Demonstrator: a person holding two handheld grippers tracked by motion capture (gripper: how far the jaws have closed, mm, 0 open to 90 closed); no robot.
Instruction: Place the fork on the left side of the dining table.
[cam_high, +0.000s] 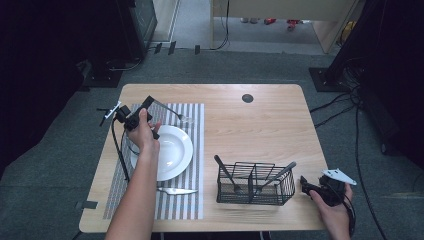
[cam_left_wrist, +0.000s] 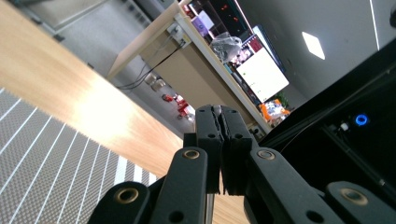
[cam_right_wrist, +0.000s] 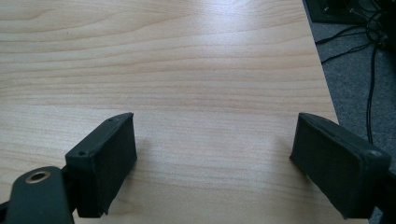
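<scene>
My left gripper (cam_high: 148, 103) is raised over the far left of the striped placemat (cam_high: 192, 165), behind the white plate (cam_high: 175, 150). It is shut on the handle of a silver fork (cam_high: 177, 115), whose head slants down toward the mat's far edge. In the left gripper view the jaws (cam_left_wrist: 220, 119) press together, with a thin strip of metal (cam_left_wrist: 210, 207) beneath them. My right gripper (cam_high: 306, 185) rests low near the table's front right corner. It stands open (cam_right_wrist: 215, 149) over bare wood with nothing between its pads.
A knife (cam_high: 175, 191) lies on the placemat in front of the plate. A black wire caddy (cam_high: 255, 184) right of the mat holds two black-handled utensils. A dark round grommet (cam_high: 247, 98) marks the table's far side. Cables run along the floor at the right.
</scene>
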